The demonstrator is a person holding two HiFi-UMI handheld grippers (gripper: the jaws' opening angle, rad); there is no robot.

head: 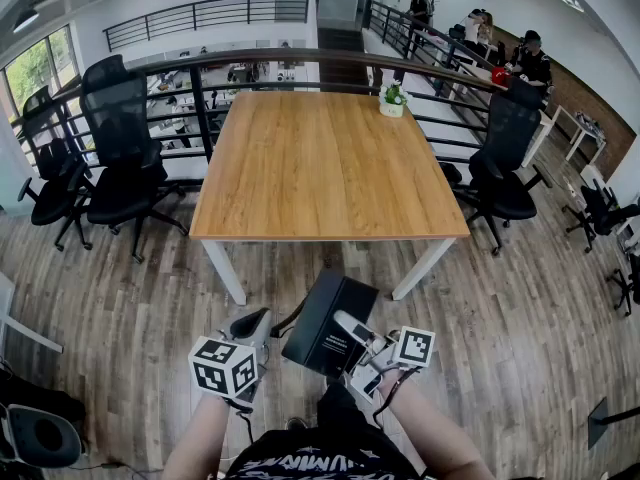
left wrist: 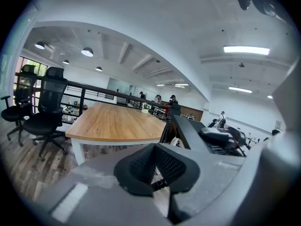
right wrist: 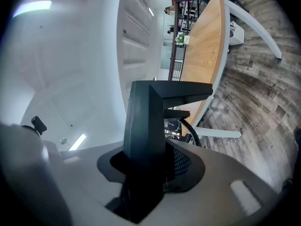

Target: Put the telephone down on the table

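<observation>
A black desk telephone (head: pixel 325 323) hangs in the air above the floor, just short of the wooden table's (head: pixel 330 168) near edge. My right gripper (head: pixel 352 340) is shut on its body; in the right gripper view the black housing (right wrist: pixel 146 140) fills the space between the pads. The left gripper (head: pixel 250 324) sits beside the phone on the left, its pads (left wrist: pixel 141 166) together with nothing between them. In the left gripper view the telephone (left wrist: pixel 195 133), its handset (left wrist: pixel 221 138) and its coiled cord (left wrist: pixel 165 126) show just to the right, with the table (left wrist: pixel 117 121) beyond them.
Black office chairs stand left (head: pixel 120 158) and right (head: pixel 500 158) of the table. A small potted plant (head: pixel 392 99) sits at the far right corner of the tabletop. A dark railing (head: pixel 300 60) runs behind it, and people stand far back on the right.
</observation>
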